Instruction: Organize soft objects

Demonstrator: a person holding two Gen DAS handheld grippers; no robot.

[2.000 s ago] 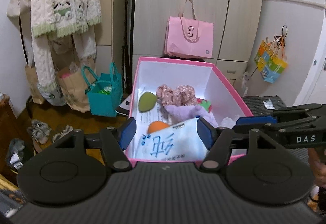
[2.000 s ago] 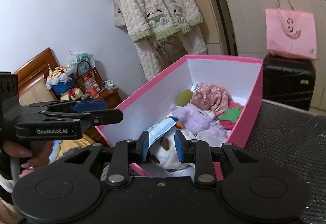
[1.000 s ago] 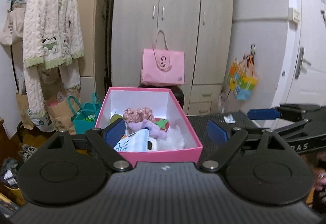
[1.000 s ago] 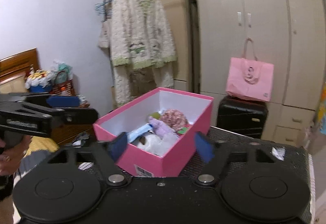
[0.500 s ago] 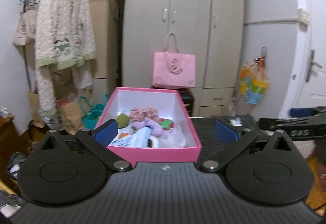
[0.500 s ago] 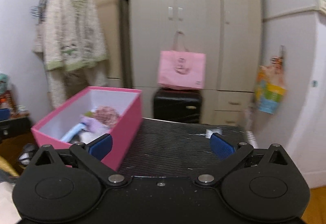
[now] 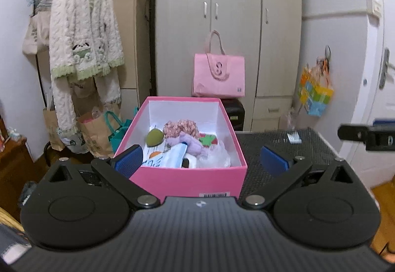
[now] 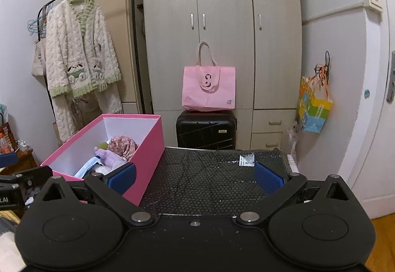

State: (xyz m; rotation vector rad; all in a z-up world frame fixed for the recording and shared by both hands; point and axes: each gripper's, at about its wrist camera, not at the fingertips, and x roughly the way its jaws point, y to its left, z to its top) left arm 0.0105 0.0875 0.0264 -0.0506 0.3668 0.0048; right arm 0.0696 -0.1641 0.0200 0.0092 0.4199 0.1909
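A pink box (image 7: 187,180) stands on the black mat (image 7: 284,143). It holds soft things: a purple plush (image 7: 190,142), a floral pink cloth (image 7: 179,127), a green pad (image 7: 154,137), a blue-and-white packet (image 7: 170,158) and white stuffing (image 7: 217,156). My left gripper (image 7: 201,160) is open and empty, just in front of the box. My right gripper (image 8: 195,175) is open and empty over the mat, to the right of the box (image 8: 148,148). The right gripper's tip shows at the right edge of the left wrist view (image 7: 358,135).
A small white packet (image 8: 246,160) lies on the mat's far right. A black suitcase (image 8: 206,130) with a pink bag (image 8: 208,89) stands behind, before a wardrobe (image 8: 222,25). A fleecy robe (image 8: 79,54) hangs on a rack at left.
Both grippers have pulled back from the box and opened wide. The right one let go of the packet in the box and swung right over the mat.
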